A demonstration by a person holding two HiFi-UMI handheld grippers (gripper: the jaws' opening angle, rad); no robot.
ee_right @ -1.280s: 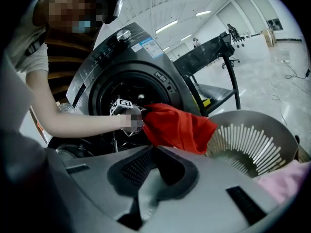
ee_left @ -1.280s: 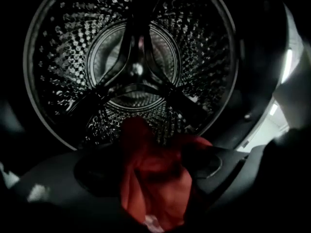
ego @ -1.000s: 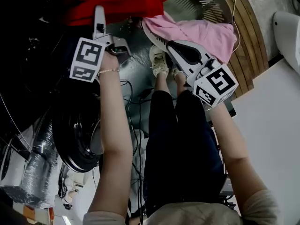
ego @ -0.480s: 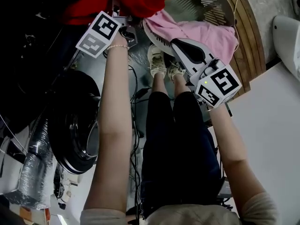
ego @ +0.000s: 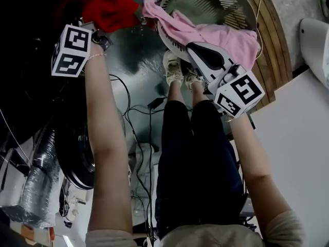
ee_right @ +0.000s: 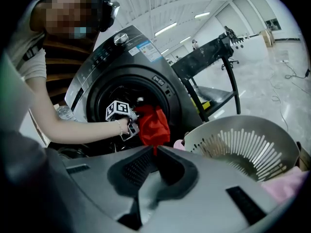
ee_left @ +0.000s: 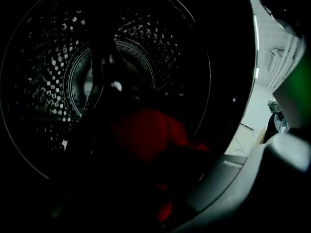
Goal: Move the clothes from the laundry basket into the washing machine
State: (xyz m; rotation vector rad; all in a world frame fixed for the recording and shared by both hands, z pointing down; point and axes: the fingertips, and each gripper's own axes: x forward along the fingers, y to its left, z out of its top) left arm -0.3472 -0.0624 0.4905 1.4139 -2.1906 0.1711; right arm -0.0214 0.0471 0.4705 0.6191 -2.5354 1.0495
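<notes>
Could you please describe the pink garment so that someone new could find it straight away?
Beside the dark washing machine stands a pale slatted laundry basket. The pink garment hangs over its rim. The only other cloth in view is a red garment, at the machine's door opening.

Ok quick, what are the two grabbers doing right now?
Left gripper: jaws have just closed, shut on the crumpled red fabric garment.
Right gripper: shut, holding nothing.
</notes>
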